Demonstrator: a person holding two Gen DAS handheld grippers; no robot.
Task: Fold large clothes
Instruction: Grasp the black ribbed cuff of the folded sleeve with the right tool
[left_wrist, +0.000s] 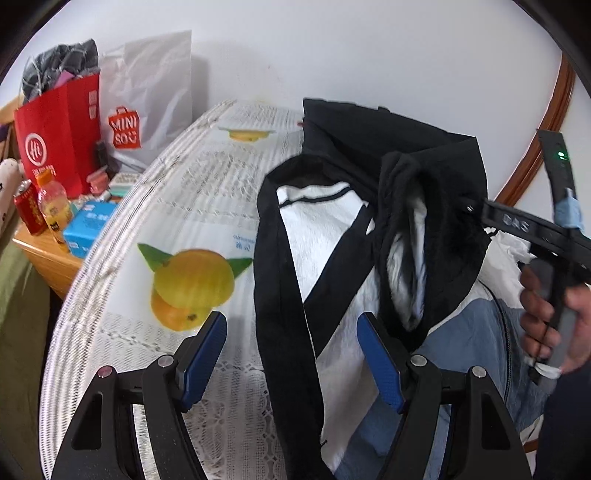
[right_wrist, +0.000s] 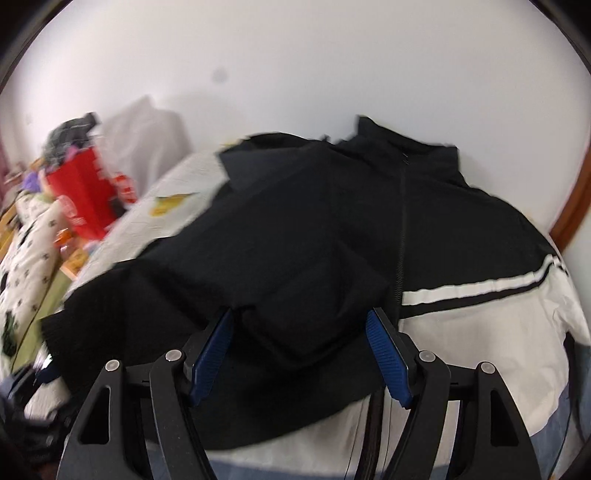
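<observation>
A large jacket (right_wrist: 461, 332), black on top, white below with a stripe and blue at the hem, lies spread on a lace cloth (left_wrist: 177, 192) printed with oranges. A black sleeve (right_wrist: 295, 258) is folded across its front. My right gripper (right_wrist: 299, 350) is open, its blue pads (right_wrist: 210, 362) standing either side of the sleeve's folded end without pressing it. In the left wrist view the right gripper (left_wrist: 474, 205) sits against bunched black cloth, held by a hand (left_wrist: 554, 317). My left gripper (left_wrist: 293, 356) is open over the jacket's edge, with a black band (left_wrist: 280, 295) running loose between its jaws.
To the left, a wooden stand (left_wrist: 48, 266) carries a red paper bag (left_wrist: 59, 147), a white MINISO bag (left_wrist: 147, 110), a juice bottle (left_wrist: 53, 210), a red can (left_wrist: 29, 210) and a blue box (left_wrist: 88, 225). A white wall is behind and a wooden frame (left_wrist: 550, 129) to the right.
</observation>
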